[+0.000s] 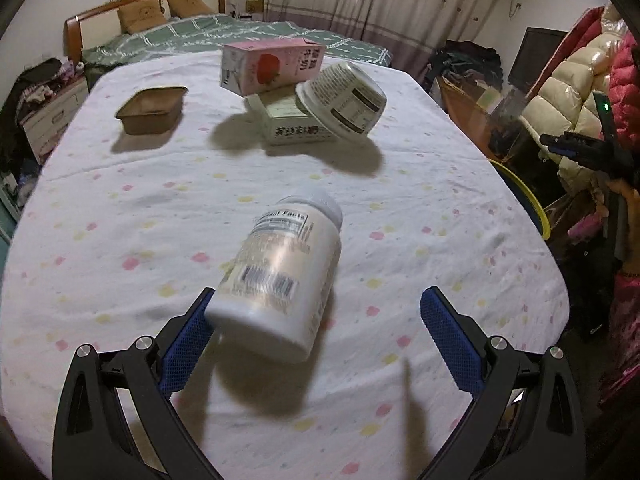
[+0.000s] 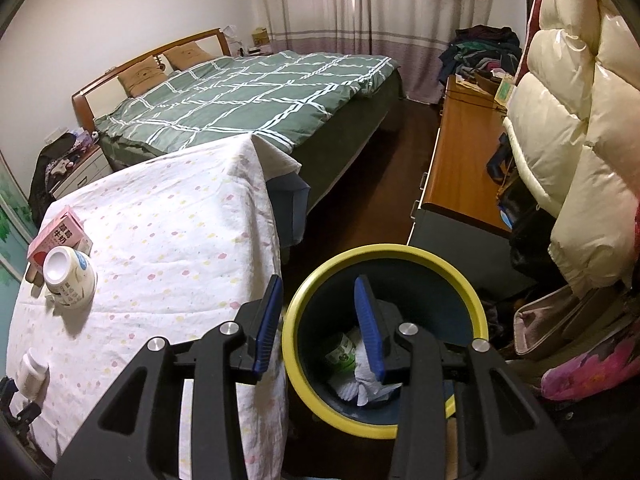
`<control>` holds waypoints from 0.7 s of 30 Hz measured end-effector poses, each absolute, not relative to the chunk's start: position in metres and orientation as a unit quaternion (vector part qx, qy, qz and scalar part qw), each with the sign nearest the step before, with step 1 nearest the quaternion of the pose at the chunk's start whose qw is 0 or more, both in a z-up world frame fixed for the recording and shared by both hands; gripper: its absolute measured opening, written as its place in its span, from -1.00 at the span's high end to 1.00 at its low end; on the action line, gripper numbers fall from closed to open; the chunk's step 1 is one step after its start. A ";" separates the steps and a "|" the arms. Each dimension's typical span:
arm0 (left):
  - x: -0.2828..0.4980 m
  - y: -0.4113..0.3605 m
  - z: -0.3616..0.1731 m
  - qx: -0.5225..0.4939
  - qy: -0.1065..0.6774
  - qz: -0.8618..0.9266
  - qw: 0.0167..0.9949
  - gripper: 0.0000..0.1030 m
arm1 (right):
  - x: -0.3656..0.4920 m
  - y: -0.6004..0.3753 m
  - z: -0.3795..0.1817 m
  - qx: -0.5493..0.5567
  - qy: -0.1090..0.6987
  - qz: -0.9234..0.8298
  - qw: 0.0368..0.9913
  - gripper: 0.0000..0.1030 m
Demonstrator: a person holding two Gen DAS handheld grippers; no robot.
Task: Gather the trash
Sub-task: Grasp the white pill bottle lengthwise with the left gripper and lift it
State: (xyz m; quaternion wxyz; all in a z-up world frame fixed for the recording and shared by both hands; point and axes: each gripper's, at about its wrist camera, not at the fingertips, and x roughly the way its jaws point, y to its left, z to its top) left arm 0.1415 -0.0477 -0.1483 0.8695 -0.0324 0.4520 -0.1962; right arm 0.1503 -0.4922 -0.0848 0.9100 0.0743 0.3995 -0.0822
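A white pill bottle [image 1: 280,276] lies on its side on the dotted tablecloth [image 1: 120,240], its base touching my left gripper's left pad. My left gripper [image 1: 316,304] is open around the bottle's base, not closed on it. Farther back lie a pink milk carton [image 1: 272,66], a white cup [image 1: 344,98], a white box [image 1: 290,124] and a brown tray [image 1: 152,112]. My right gripper [image 2: 318,304] is open and empty above the yellow-rimmed trash bin [image 2: 472,296], which holds crumpled paper [image 2: 360,380]. The bottle [image 2: 32,372], cup [image 2: 70,280] and carton [image 2: 56,236] also show in the right wrist view.
The bin's rim [image 1: 528,200] shows past the table's right edge. A green bed [image 2: 248,100] lies behind the table. A wooden desk [image 2: 460,160] and hanging puffy coats [image 2: 580,140] stand at the right, beside the bin.
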 end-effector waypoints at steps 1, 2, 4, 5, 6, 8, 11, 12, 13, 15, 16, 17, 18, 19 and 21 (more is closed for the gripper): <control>0.144 -0.050 -0.148 -0.042 0.457 -0.202 0.865 -0.90 | 0.150 -0.492 -0.085 0.075 0.400 -0.081 0.910 0.30; 0.147 -0.054 -0.148 -0.054 0.462 -0.212 0.859 -0.90 | 0.149 -0.492 -0.086 0.077 0.400 -0.080 0.910 0.30; 0.151 -0.065 -0.147 -0.072 0.469 -0.234 0.849 -0.90 | 0.148 -0.492 -0.087 0.078 0.400 -0.078 0.910 0.30; 0.152 -0.071 -0.145 -0.075 0.470 -0.245 0.845 -0.90 | 0.148 -0.492 -0.087 0.077 0.400 -0.076 0.910 0.30; 0.152 -0.077 -0.144 -0.076 0.470 -0.256 0.842 -0.90 | 0.148 -0.492 -0.087 0.077 0.401 -0.075 0.910 0.30; 0.151 -0.092 -0.140 -0.071 0.465 -0.280 0.837 -0.90 | 0.147 -0.492 -0.087 0.078 0.401 -0.073 0.910 0.30; 0.149 -0.106 -0.132 -0.045 0.455 -0.295 0.839 -0.90 | 0.145 -0.493 -0.087 0.078 0.400 -0.071 0.910 0.30; 0.148 -0.107 -0.130 -0.036 0.452 -0.295 0.841 -0.90 | 0.145 -0.494 -0.087 0.078 0.400 -0.071 0.910 0.30; 0.149 -0.109 -0.128 -0.015 0.445 -0.289 0.847 -0.90 | 0.144 -0.494 -0.087 0.078 0.400 -0.071 0.911 0.30; 0.152 -0.111 -0.121 0.030 0.428 -0.282 0.858 -0.90 | 0.144 -0.495 -0.088 0.078 0.401 -0.071 0.910 0.30; 0.153 -0.113 -0.117 0.050 0.416 -0.288 0.861 -0.90 | 0.144 -0.496 -0.089 0.079 0.401 -0.071 0.910 0.30; 0.154 -0.118 -0.112 0.076 0.396 -0.300 0.864 -0.90 | 0.145 -0.497 -0.090 0.078 0.402 -0.070 0.910 0.30; 0.155 -0.122 -0.109 0.104 0.377 -0.313 0.865 -0.90 | 0.145 -0.497 -0.092 0.079 0.402 -0.069 0.909 0.30; 0.156 -0.130 -0.104 0.141 0.353 -0.336 0.862 -0.90 | 0.146 -0.497 -0.093 0.080 0.403 -0.068 0.909 0.30; 0.157 -0.145 -0.101 0.184 0.329 -0.382 0.844 -0.91 | 0.145 -0.496 -0.094 0.083 0.403 -0.065 0.909 0.30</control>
